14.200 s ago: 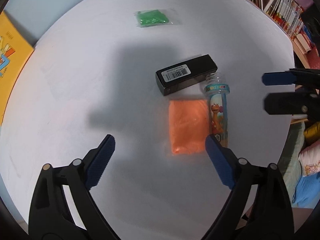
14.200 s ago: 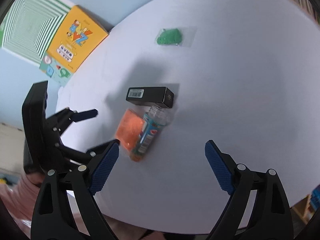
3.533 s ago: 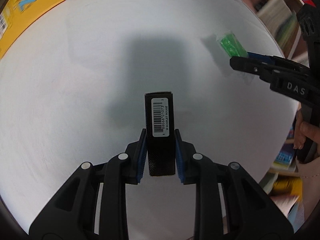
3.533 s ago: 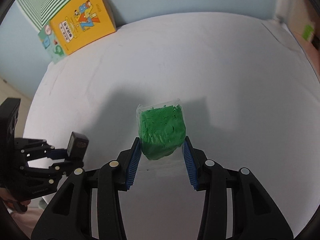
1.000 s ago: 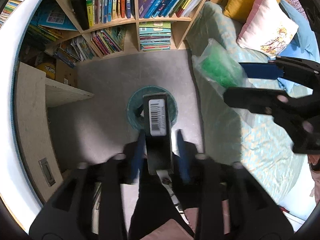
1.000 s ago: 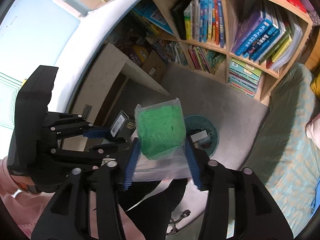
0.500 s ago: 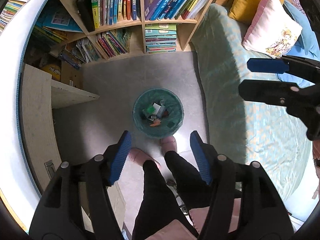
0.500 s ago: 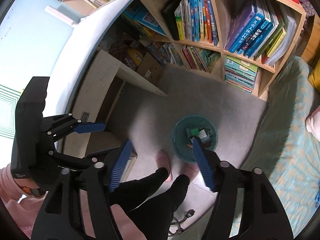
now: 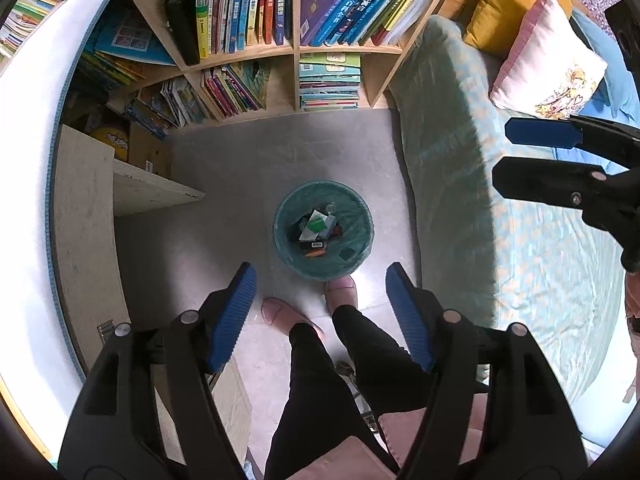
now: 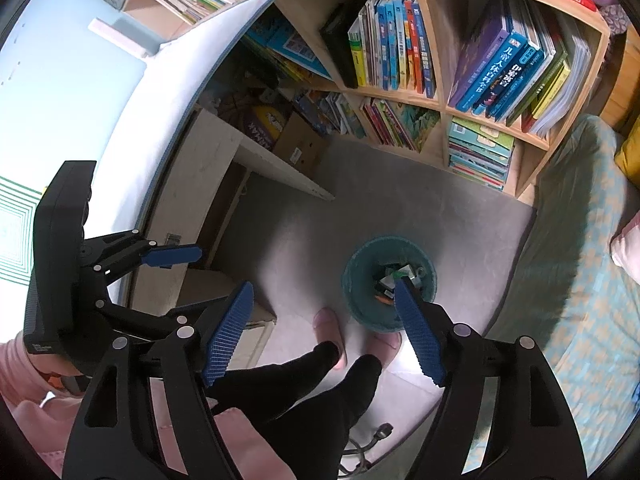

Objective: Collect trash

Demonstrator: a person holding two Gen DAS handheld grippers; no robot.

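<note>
A round teal trash bin (image 9: 286, 216) stands on the grey floor far below, also in the right wrist view (image 10: 356, 268). Inside lie several pieces of trash, among them the black box with the barcode (image 9: 314, 245) and the green bag (image 9: 316, 222). My left gripper (image 9: 320, 312) is open and empty, high above the bin's near rim. My right gripper (image 10: 324, 328) is open and empty above the bin too. It shows at the right of the left wrist view (image 9: 536, 152); the left gripper shows at the left of the right wrist view (image 10: 172, 256).
The person's black-trousered legs and pink slippers (image 9: 340, 288) stand just before the bin. A wooden bookshelf (image 9: 296, 40) full of books is behind it. A bed with green cover (image 9: 480, 200) and pillows is right. The white table edge (image 9: 24, 200) and a cabinet are left.
A second ago the left gripper held the black box and the right held the green bag above the bin. Both jaws opened, and both items now lie in the bin.
</note>
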